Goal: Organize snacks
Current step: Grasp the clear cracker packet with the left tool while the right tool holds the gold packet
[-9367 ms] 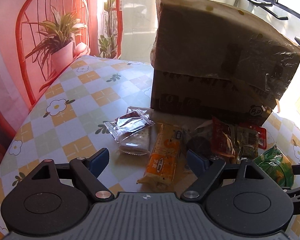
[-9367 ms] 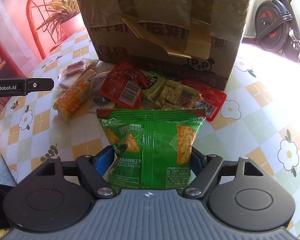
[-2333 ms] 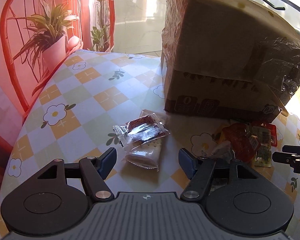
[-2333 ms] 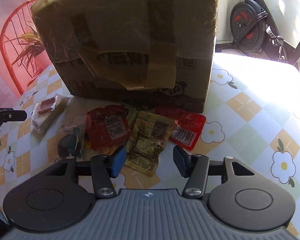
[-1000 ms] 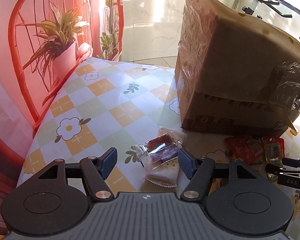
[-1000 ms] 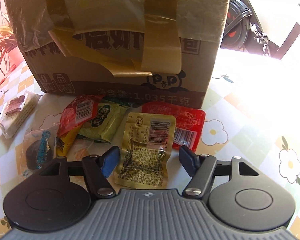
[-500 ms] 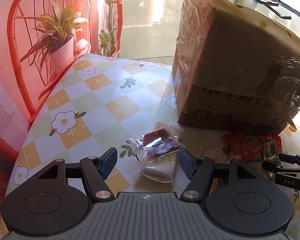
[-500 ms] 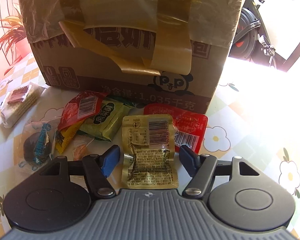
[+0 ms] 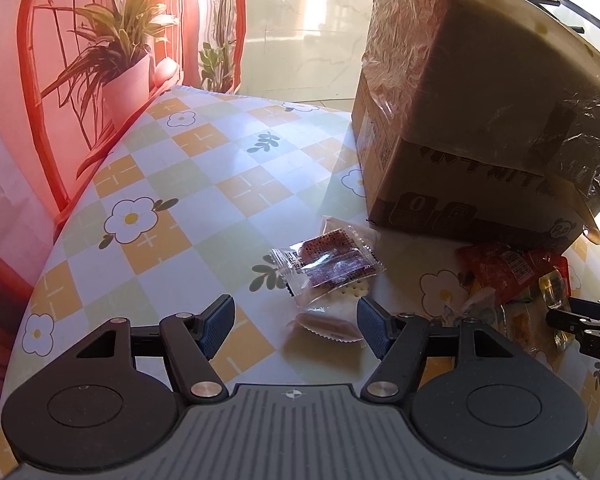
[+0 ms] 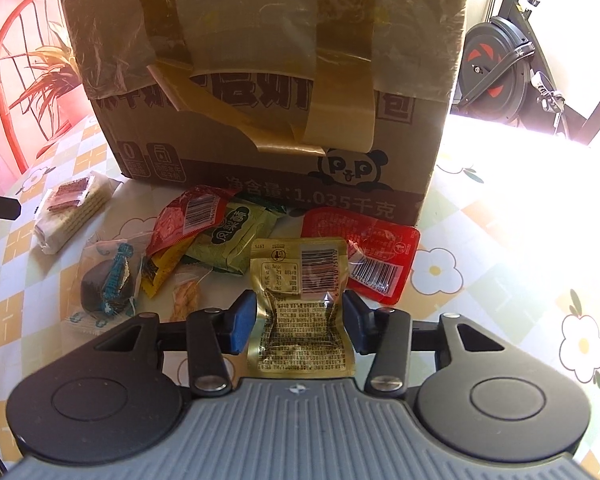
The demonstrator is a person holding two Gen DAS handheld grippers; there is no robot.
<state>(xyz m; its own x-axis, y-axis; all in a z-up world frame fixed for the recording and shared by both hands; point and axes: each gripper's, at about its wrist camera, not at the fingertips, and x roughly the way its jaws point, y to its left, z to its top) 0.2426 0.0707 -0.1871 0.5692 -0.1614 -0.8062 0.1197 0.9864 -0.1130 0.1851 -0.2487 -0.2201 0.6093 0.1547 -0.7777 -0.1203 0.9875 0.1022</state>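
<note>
Straddling the gold pouch (image 10: 302, 304) at lower centre, my right gripper (image 10: 299, 320) is narrowed around its light, slippery, crinkly sides, contact unclear; I'd pinch mid-body. My left gripper (image 9: 294, 320) gapes wide near the cracker packet (image 9: 328, 276).

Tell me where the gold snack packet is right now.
In the right wrist view, the gold packet sits between the right gripper's fingers, just in front of the red packet and the cardboard box.
</note>
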